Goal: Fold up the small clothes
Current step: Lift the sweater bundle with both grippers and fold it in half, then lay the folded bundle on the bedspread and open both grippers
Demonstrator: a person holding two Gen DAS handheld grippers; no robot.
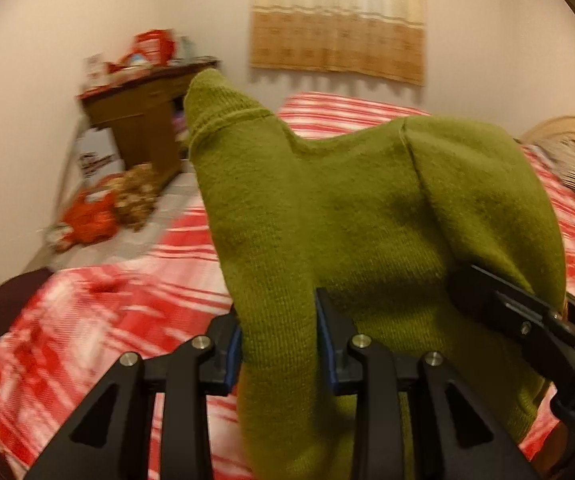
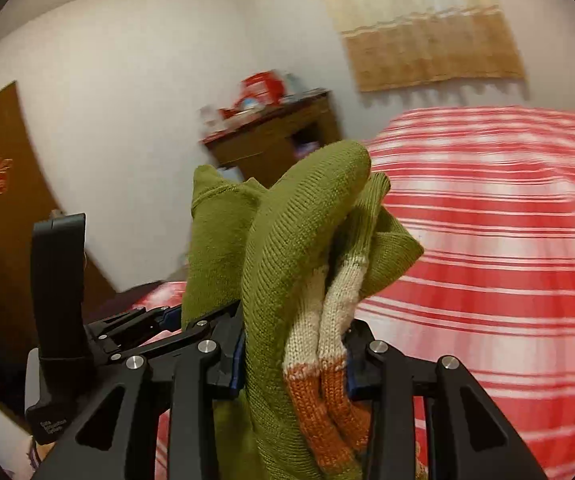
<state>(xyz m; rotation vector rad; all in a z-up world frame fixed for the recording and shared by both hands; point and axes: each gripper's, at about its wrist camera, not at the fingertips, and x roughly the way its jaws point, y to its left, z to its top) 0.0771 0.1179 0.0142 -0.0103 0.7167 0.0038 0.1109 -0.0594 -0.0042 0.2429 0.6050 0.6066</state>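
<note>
A small olive-green knit sweater (image 1: 327,216) with a cream and orange striped band (image 2: 327,360) is held up in the air over the bed. My left gripper (image 1: 279,344) is shut on a bunched fold of it. My right gripper (image 2: 293,360) is shut on another bunched part, with the striped band between its fingers. The right gripper also shows at the right edge of the left wrist view (image 1: 527,320), and the left gripper shows at the left of the right wrist view (image 2: 159,320). The two grippers are close together. The sweater hides much of the bed below.
A bed with a red and white striped cover (image 1: 127,300) (image 2: 487,220) lies below. A dark wooden cabinet (image 1: 143,120) (image 2: 275,140) with red items on top stands by the wall. Toys and bags (image 1: 103,208) lie beside it. A curtain (image 1: 339,20) hangs behind.
</note>
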